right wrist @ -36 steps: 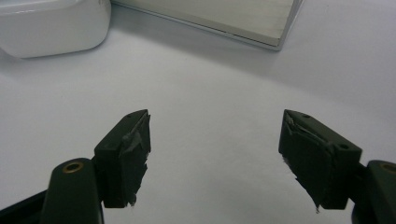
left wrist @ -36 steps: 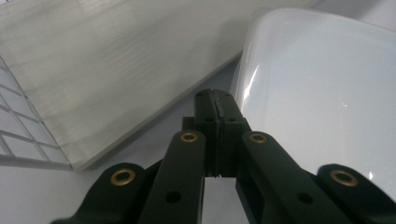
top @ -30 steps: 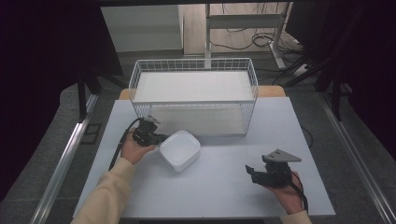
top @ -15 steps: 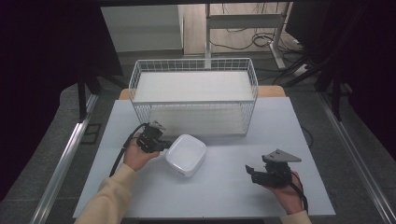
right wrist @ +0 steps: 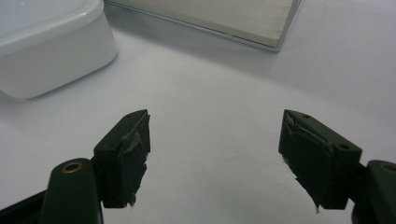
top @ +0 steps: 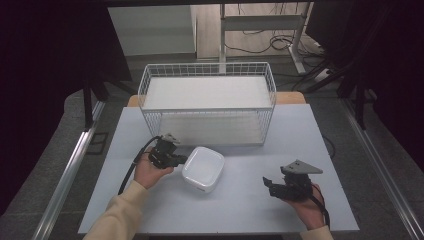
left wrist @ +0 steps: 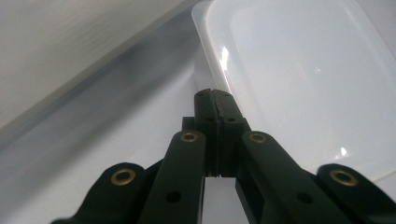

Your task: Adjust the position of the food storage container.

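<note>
Your left gripper (top: 176,159) has its jaws pressed together with nothing between them, tips against the near rim of the white container (top: 203,168), which sits on the table (top: 250,210) just in front of the wire basket (top: 207,107). Push it low and square so it slides without tipping. Your right gripper (top: 272,184) rests well apart with jaws spread, ready to steady the far side

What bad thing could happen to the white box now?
The left tool is shut and pressed against the edge of the white box, not gripping it. If it pushes on, the box might slide crookedly or bump the wire basket just behind. The right tool sits open and well apart from the box, so nothing steadies that side, and it could skid toward the table front.
</note>
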{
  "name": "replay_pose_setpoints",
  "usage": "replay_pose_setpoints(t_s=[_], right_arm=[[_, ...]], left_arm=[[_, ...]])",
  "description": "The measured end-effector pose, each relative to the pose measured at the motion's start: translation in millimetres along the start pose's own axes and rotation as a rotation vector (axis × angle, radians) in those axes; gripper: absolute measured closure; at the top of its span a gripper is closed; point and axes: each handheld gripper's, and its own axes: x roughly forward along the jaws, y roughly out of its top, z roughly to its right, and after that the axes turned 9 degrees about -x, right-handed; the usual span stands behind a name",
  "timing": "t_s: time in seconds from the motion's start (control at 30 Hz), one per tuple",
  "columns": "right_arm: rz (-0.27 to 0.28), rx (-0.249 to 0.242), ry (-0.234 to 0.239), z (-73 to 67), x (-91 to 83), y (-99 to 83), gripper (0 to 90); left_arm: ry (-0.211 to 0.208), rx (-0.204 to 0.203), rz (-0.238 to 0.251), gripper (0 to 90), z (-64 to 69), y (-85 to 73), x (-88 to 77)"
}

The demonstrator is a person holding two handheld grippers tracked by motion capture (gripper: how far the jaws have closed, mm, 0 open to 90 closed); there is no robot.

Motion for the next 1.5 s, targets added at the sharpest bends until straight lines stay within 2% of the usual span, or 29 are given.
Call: replay_pose_setpoints(t_s=[0.17,0.3,0.6,0.77,0.8,1.17,1.33,1.4,1.5], right_arm=[[0.003,-0.004,0.001,-0.3,-0.5,0.2,24.4],[0.001,-0.005,0.001,-0.4,0.1,0.0,24.4],[0.000,-0.008,0.003,-1.6,0.8,0.2,24.4],[-0.003,-0.009,0.003,-2.1,1.5,0.0,24.4],[-0.004,-0.009,0.003,-2.3,1.6,0.0,24.4],[-0.001,-0.008,0.002,-1.2,0.8,0.0,24.4],[0.002,0.000,0.002,-0.5,-0.1,0.4,24.5],[0.003,0.002,0.003,-0.2,-0.3,0.5,24.5],[0.009,0.000,0.005,0.2,-1.6,1.0,24.5]], left_arm=[[-0.017,-0.008,-0.010,90.0,5.8,-4.7,-0.2],[-0.059,-0.027,-0.001,90.0,10.7,-10.1,-1.5],[-0.090,-0.033,0.006,90.0,23.7,-20.0,-2.5],[-0.113,-0.021,0.010,90.0,33.1,-22.5,-1.7],[-0.112,-0.016,0.007,90.0,36.6,-22.6,-1.1],[-0.125,-0.029,0.014,90.0,41.1,-25.9,-2.0],[-0.132,-0.020,0.013,89.9,44.2,-27.0,-2.8],[-0.137,-0.022,0.021,90.0,44.1,-27.4,-3.5],[-0.102,-0.042,0.064,90.0,41.7,-28.2,-8.6]])
